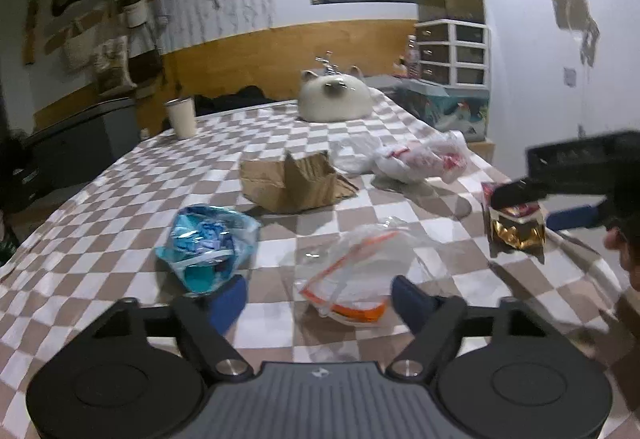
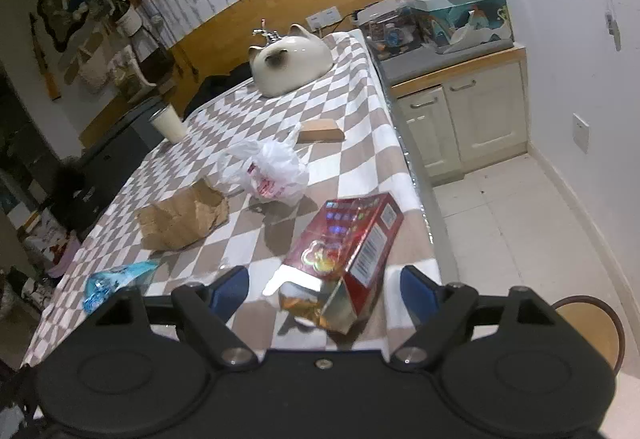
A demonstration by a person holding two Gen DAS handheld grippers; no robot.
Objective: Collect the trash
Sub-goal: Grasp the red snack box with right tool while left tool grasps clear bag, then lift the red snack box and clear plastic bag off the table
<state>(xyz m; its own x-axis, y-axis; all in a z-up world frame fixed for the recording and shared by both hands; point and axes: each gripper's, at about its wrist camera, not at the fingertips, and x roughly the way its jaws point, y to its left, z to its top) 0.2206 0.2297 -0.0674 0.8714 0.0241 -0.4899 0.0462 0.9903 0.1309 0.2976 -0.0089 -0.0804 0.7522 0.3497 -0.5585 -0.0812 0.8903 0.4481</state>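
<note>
In your left wrist view the right gripper [image 1: 532,205] enters from the right edge with its body cut off, and one finger covers the top of the red carton [image 1: 514,229], so you cannot tell whether its pads touch it. In your right wrist view the blue wrapper [image 2: 116,283] is half hidden behind the gripper housing, and the carton's print is too blurred to read. The wall clutter [image 1: 116,11] is smeared beyond identifying.

trash crowding tablecloth [image 1: 100,207], far end open
</note>
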